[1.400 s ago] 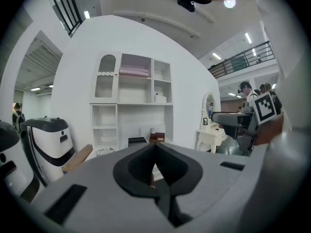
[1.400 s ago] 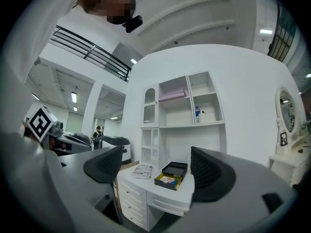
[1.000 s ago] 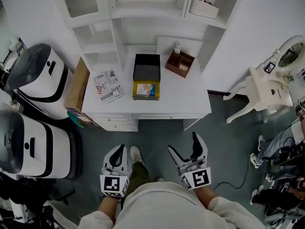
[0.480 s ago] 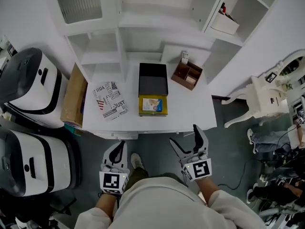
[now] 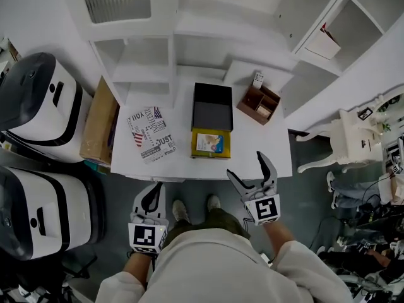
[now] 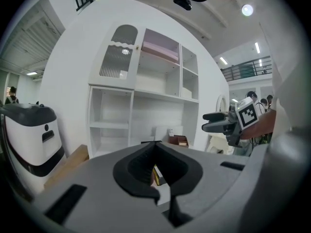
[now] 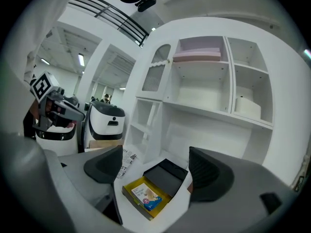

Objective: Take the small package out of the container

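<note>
- A matt white desk (image 5: 265,156) stands under white open shelving (image 5: 189,36), with grey floor (image 5: 196,191) in front.
- At mid-desk lies a shallow yellow cardboard box (image 5: 226,145), with a flat black square lid (image 5: 212,109) touching its far side.
- The small package (image 5: 210,142), a flat white-and-blue rectangle, lies inside the yellow box.
- A sheet printed with bold black lettering (image 5: 151,133) lies left of the box. A brown wooden organiser (image 5: 259,104) sits at the right rear.
- The right gripper (image 5: 246,164) hangs at the desk's front edge. Its black-padded fingers are spread wide and empty, framing the box.
- The left gripper (image 5: 154,194) is low over the floor, its fingers pressed together on nothing.
- Against half a second ago, the right gripper stands closer to the desk, while box and package lie unmoved.
</note>
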The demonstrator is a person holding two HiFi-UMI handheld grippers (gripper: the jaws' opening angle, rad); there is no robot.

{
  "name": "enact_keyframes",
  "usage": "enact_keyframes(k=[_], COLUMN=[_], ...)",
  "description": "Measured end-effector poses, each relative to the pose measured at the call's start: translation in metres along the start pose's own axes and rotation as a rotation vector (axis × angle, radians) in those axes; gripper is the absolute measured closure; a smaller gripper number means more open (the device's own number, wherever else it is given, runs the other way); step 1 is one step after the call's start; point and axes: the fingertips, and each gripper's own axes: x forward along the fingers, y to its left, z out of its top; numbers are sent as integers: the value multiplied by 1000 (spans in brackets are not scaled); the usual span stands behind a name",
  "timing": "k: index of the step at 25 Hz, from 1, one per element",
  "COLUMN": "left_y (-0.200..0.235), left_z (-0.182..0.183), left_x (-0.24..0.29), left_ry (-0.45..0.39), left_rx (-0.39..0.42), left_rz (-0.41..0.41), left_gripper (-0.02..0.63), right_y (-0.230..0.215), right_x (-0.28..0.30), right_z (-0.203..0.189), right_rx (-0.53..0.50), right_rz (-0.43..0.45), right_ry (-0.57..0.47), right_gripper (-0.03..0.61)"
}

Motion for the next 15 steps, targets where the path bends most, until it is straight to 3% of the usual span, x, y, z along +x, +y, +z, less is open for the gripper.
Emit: enact_keyframes(k=[6,15], left_y=[6,9], left_z=[-1,-27], left_x=[8,7], left_ry=[14,72], left_rx=[-16,-86], left_rz=[72,199], left_gripper=[606,606], right_y=[-2,7], right_x=[51,131], right_z=[-32,-122], right_rx=[-148,-347], right_rz=[152,404], right_ry=[29,252], right_gripper=[147,147])
